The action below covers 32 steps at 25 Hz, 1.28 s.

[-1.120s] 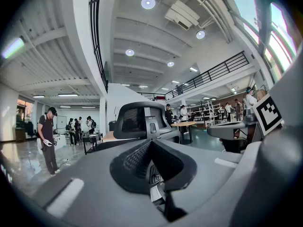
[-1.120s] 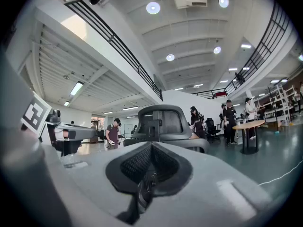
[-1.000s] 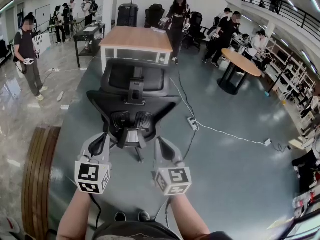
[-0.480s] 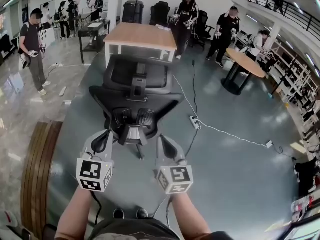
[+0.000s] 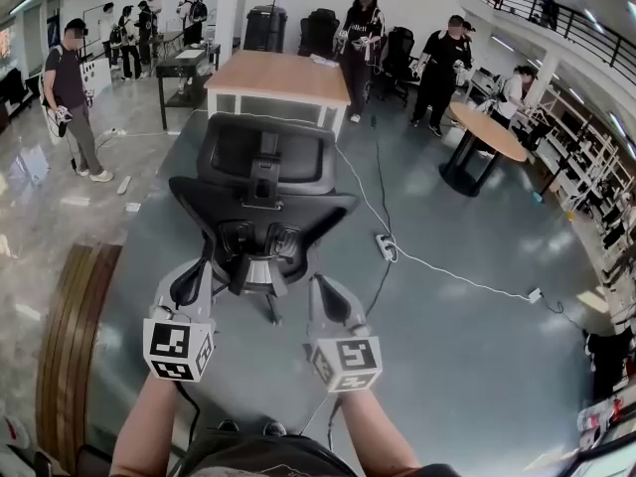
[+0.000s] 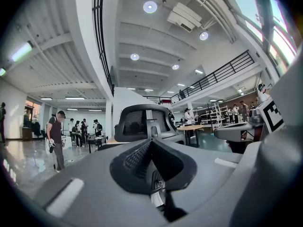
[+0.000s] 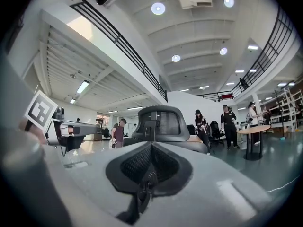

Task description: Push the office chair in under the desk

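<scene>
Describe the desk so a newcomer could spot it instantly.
Find the white pillar at the back. Before it, beyond the black office chair, stands the desk. Its wood top is rectangular on white legs; the neighbouring wood table is round.

Black mesh and matt black plastic on the office chair (image 5: 263, 202) mid-frame; pale smooth wood on the worktop (image 5: 278, 76) above it. Glossy, reflective grey on the floor (image 5: 457, 346), brown wooden slats (image 5: 70, 356) at lower left. Matt grey plastic on left tool (image 5: 204, 266) and right tool (image 5: 318, 286), with black cross-hatched pads (image 6: 137, 160).
</scene>
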Motion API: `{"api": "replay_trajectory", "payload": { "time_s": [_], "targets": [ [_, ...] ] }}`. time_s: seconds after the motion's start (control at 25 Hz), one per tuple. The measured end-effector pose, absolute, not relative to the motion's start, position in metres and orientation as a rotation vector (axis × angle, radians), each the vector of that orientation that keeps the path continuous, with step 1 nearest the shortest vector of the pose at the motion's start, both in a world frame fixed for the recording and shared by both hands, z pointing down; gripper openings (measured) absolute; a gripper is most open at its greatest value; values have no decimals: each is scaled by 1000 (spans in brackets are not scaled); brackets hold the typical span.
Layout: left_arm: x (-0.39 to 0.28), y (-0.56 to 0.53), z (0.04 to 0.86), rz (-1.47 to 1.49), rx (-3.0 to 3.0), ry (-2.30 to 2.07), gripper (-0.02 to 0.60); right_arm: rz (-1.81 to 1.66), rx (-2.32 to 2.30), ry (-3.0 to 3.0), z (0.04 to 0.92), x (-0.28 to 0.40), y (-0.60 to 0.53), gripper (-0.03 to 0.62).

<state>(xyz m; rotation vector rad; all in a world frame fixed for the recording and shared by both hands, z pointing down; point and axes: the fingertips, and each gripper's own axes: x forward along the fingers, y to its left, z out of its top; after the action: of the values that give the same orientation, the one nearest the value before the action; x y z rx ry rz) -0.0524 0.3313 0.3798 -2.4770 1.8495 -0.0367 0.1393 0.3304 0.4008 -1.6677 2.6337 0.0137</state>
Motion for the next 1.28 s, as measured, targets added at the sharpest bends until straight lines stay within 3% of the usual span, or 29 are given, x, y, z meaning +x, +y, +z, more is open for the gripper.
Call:
{"api": "replay_trajectory", "payload": {
  "time_s": [0.84,1.04,1.2,1.28],
  "targets": [
    [-84,208,378,-75,-2379,1866,23,33,-1830,2553,397,177,202,-9],
    [-99,165,366,-97,-2339,1851,67,141,-1902,2509,369,177,160,-9],
    [-114,134,359,-121,-2303,1838,154,155,-1919,2499,359,174,134,-9],
    [-117,119,358,-125,-2335,1815,214,140,-1932,2499,357,173,122,52]
  ]
}}
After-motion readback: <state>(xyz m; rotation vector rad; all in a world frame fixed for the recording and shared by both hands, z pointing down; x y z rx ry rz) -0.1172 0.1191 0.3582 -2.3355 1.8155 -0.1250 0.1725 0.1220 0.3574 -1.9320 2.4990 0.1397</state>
